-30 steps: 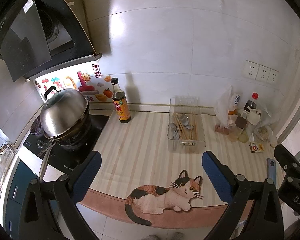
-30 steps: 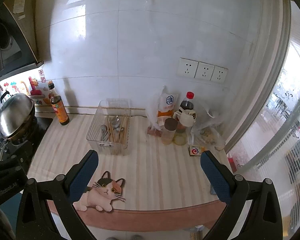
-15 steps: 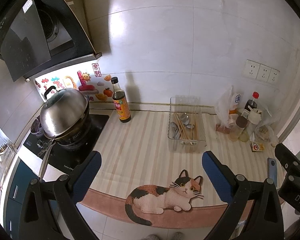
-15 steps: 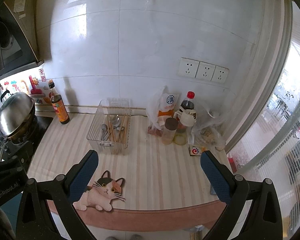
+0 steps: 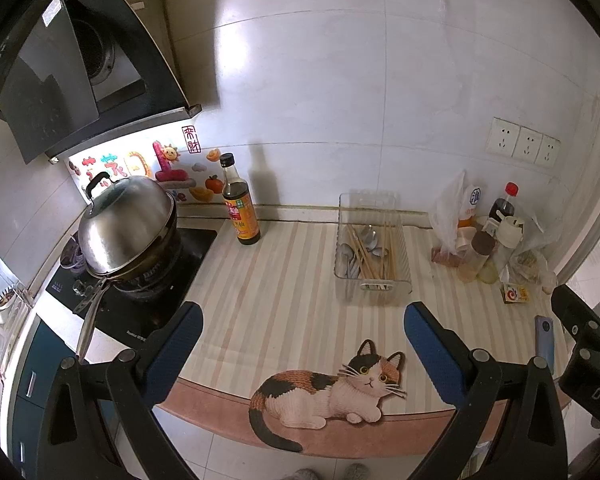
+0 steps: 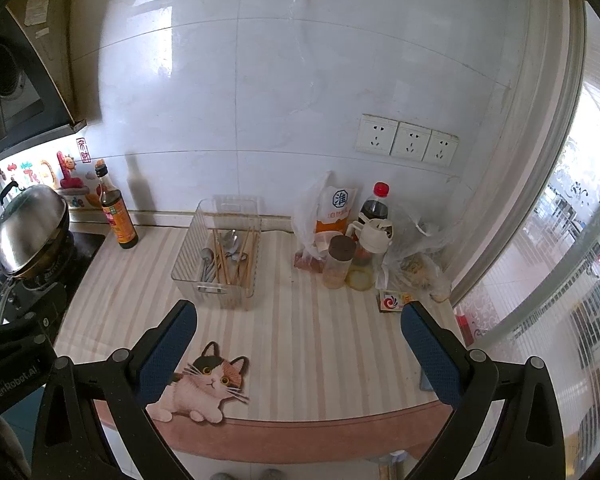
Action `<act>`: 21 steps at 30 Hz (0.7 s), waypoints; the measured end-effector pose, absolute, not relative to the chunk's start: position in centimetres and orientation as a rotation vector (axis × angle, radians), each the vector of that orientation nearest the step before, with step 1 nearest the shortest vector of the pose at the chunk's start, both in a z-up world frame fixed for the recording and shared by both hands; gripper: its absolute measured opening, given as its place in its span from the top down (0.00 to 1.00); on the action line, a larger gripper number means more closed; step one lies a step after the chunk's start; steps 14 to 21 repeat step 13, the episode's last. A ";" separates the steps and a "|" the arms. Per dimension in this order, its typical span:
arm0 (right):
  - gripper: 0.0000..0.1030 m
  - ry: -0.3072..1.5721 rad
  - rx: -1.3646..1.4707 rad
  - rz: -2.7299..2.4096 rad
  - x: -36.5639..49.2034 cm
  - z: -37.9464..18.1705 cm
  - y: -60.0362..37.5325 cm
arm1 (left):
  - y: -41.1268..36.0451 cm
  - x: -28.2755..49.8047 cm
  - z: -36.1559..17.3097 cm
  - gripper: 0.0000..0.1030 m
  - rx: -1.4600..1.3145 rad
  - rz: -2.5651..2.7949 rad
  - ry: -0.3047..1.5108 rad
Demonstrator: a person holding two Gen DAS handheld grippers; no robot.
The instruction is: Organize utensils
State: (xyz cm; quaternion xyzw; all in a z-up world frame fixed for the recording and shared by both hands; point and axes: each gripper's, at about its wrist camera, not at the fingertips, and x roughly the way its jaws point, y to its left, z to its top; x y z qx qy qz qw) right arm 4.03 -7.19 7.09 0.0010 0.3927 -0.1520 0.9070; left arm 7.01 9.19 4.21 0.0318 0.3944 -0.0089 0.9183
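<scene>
A clear plastic bin (image 5: 404, 276) (image 6: 192, 236) stands on the striped counter near the back wall. Inside it lie wooden chopsticks (image 5: 363, 253) (image 6: 220, 256) and metal spoons (image 5: 346, 254) (image 6: 207, 261), mixed together. My left gripper (image 5: 302, 344) hangs open above the counter's front edge, well short of the bin, with nothing between its blue pads. My right gripper (image 6: 298, 344) is open too, in front of the counter and to the right of the bin, and holds nothing.
A cat-shaped sticker (image 5: 328, 394) (image 6: 204, 384) lies at the front edge. A soy sauce bottle (image 5: 239, 208) (image 6: 116, 212) stands left of the bin, beside a lidded wok (image 5: 126, 228) on the stove. Bottles, jars and bags (image 6: 356, 248) crowd the back right. A phone (image 5: 544, 342) lies at the right.
</scene>
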 end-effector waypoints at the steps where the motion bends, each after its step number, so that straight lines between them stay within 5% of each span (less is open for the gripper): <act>1: 0.00 0.809 -0.002 -0.315 4.0 7.2 -7.2 | 9.1 7.0 4.2 0.00 0.065 -0.019 0.810; 21: 0.00 0.811 0.000 -0.312 4.1 7.1 -7.2 | 9.1 7.3 4.2 0.00 0.053 -0.024 0.815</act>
